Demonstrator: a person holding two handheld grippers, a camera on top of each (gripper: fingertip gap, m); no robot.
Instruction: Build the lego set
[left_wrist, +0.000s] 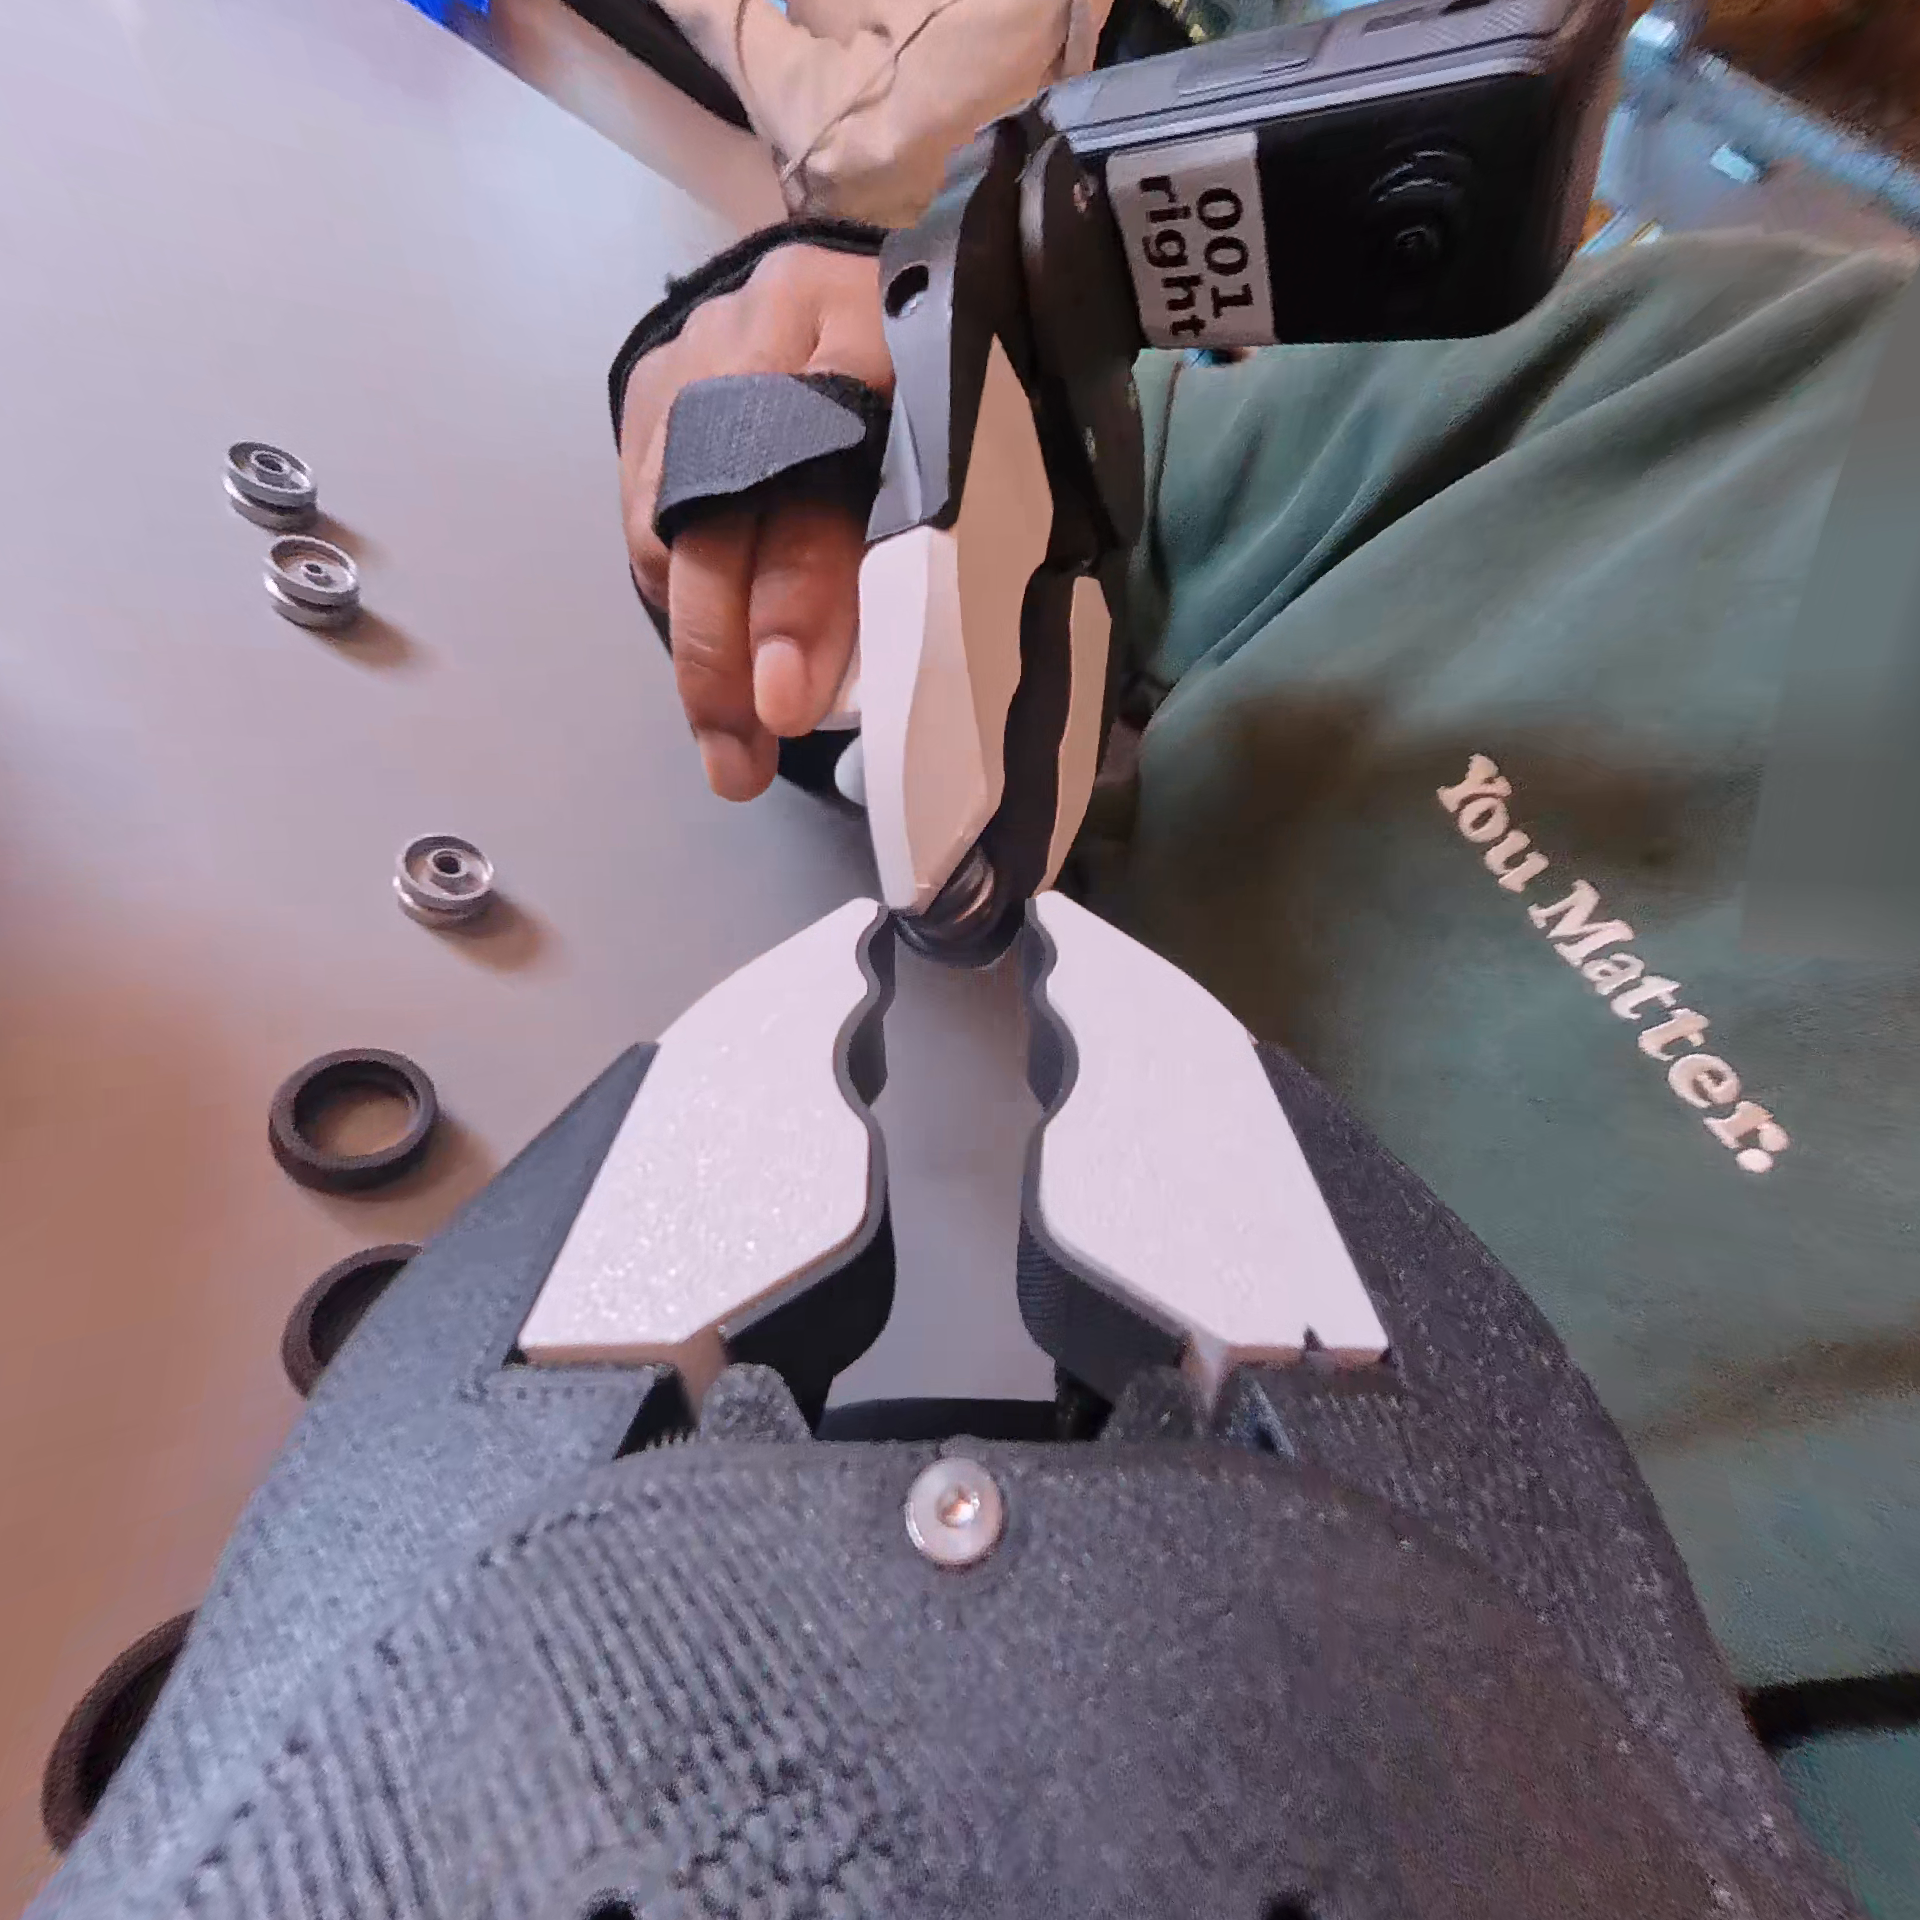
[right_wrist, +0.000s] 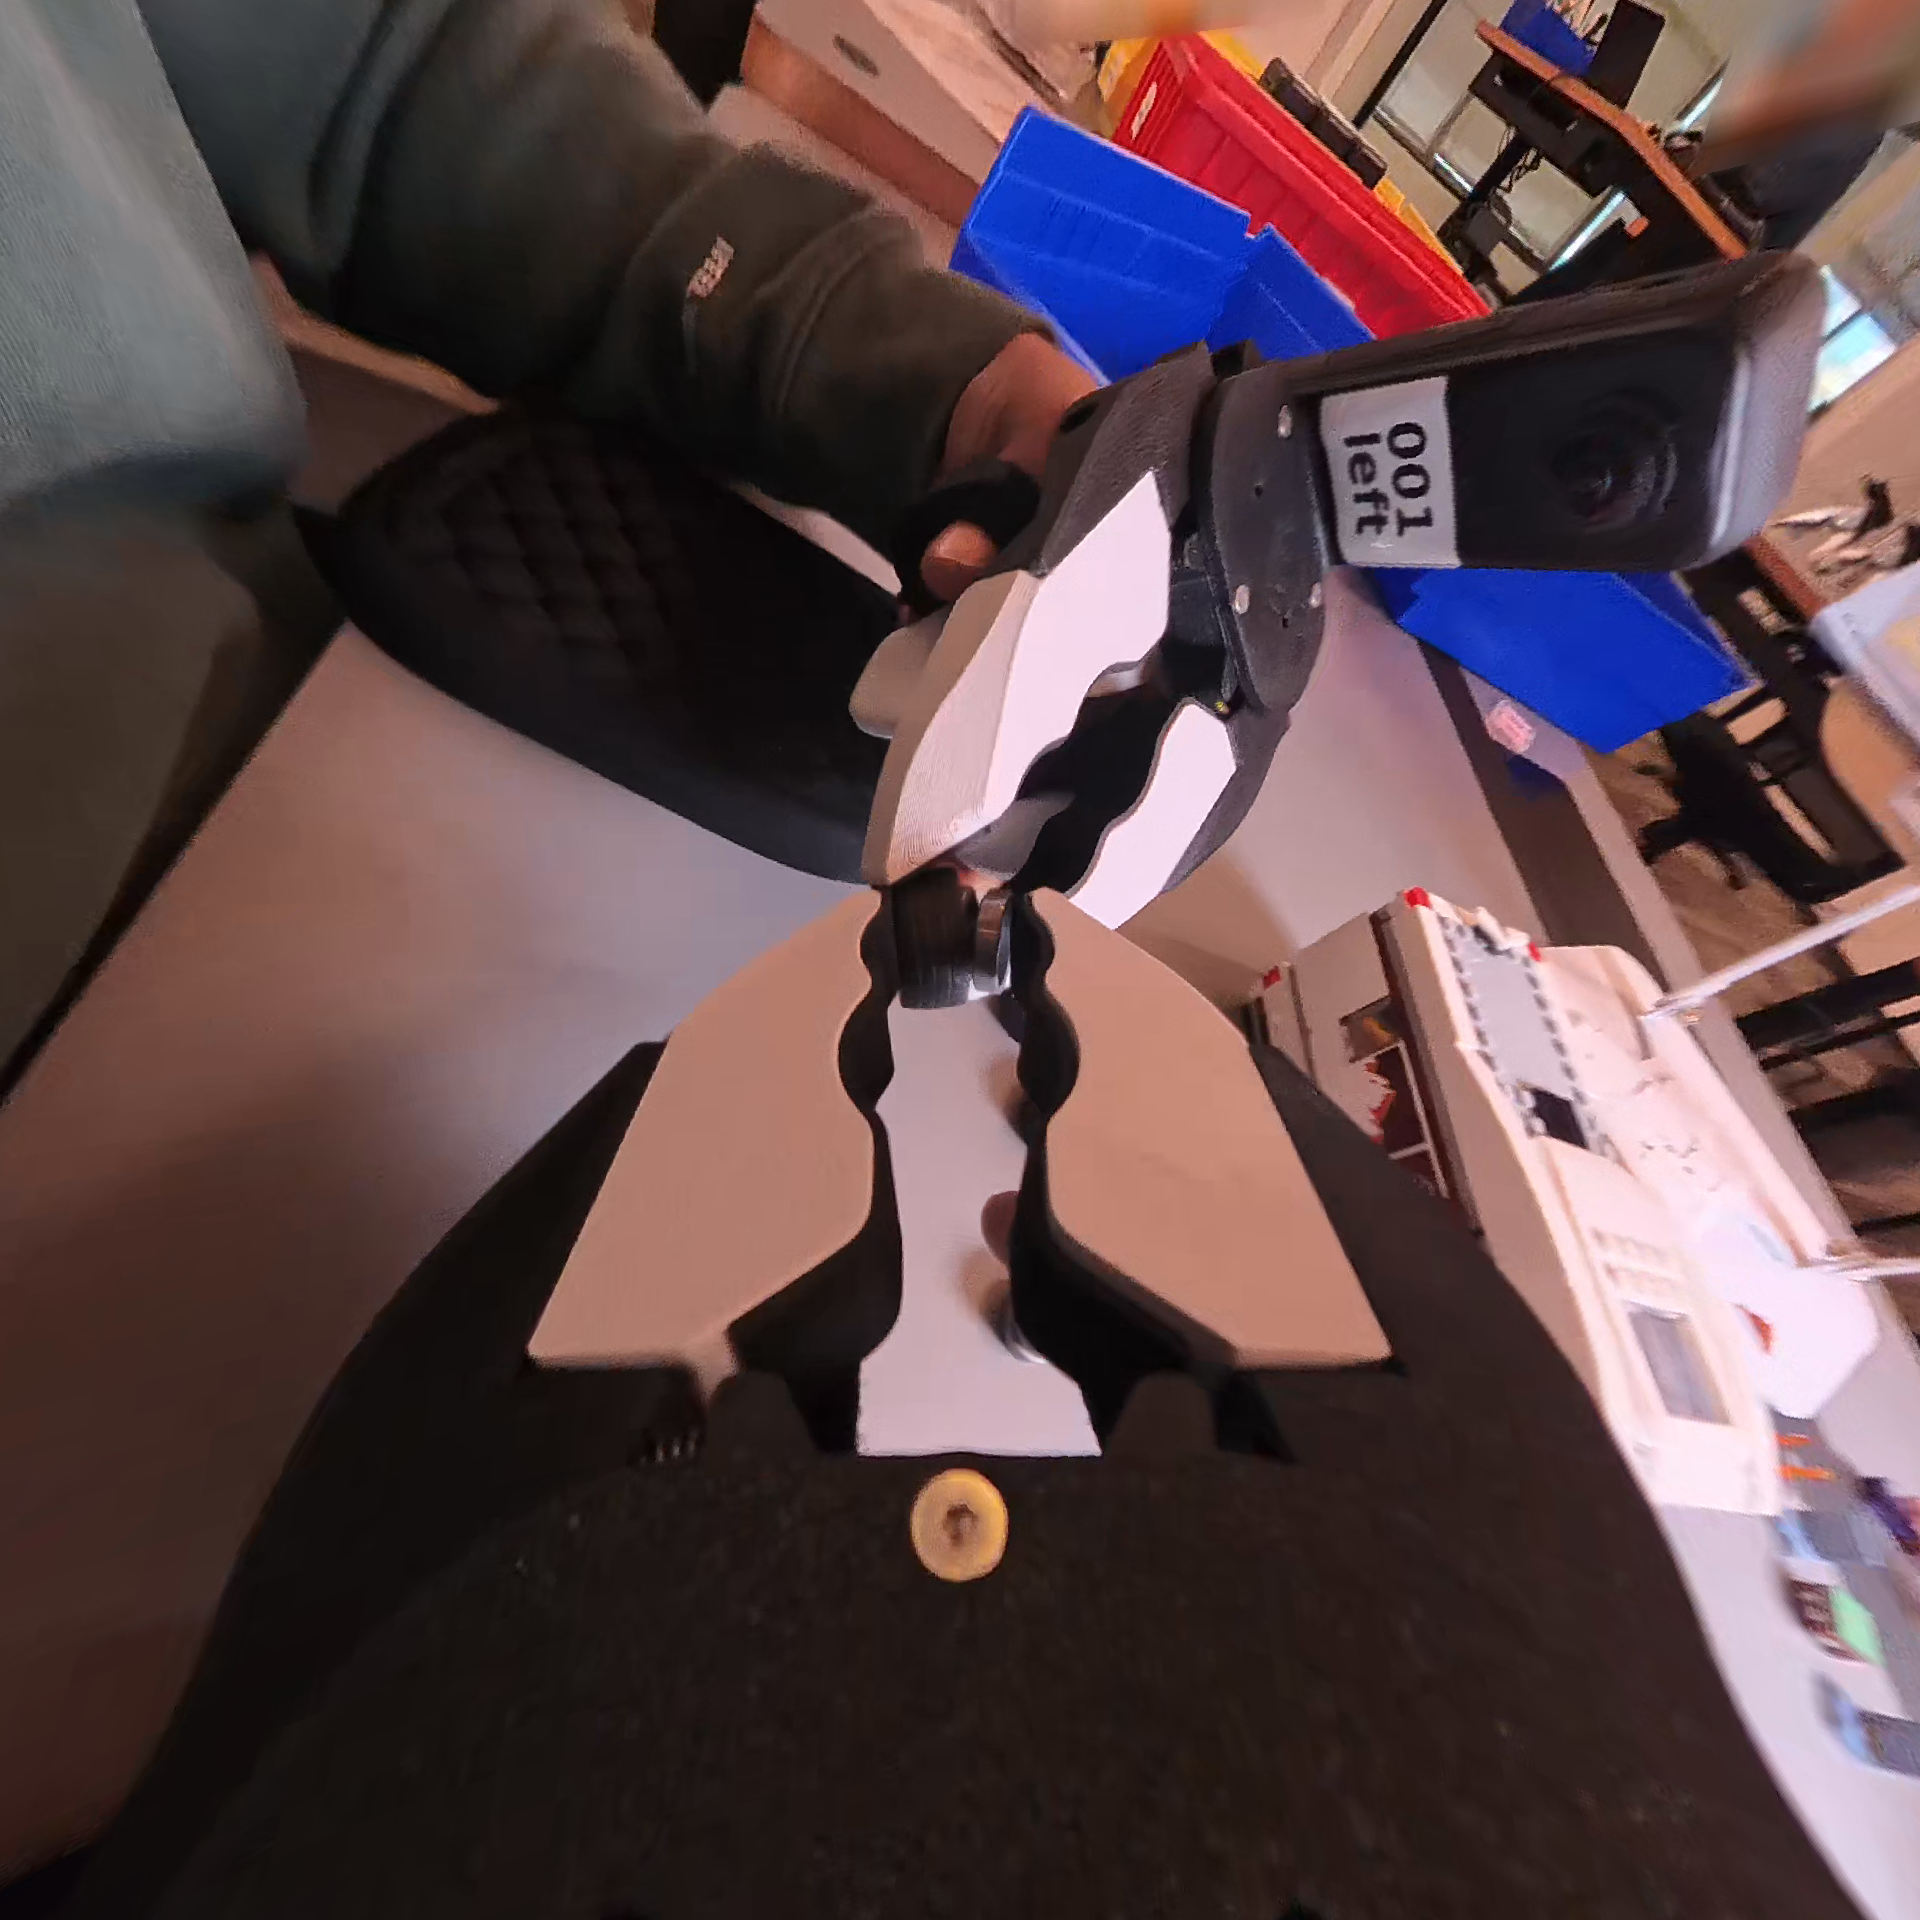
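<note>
Right above the grey table (left_wrist: 312, 260), both grippers meet tip to tip. Left gripper (left_wrist: 951, 935) pinches the black ring (right_wrist: 920, 961). Right gripper (right_wrist: 961, 956) squeezes ring and metal wheel (right_wrist: 994, 951) sideways.

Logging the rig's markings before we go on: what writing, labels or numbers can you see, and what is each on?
I don't repeat wording; these things bear it:
Grey label on the black camera, left wrist view: legible.
Grey label on the black camera, right wrist view: legible.
Cream embroidery on the green sweatshirt: legible.
Sleeve patch: blurred.
Sticker on the blue bin: too small.
</note>
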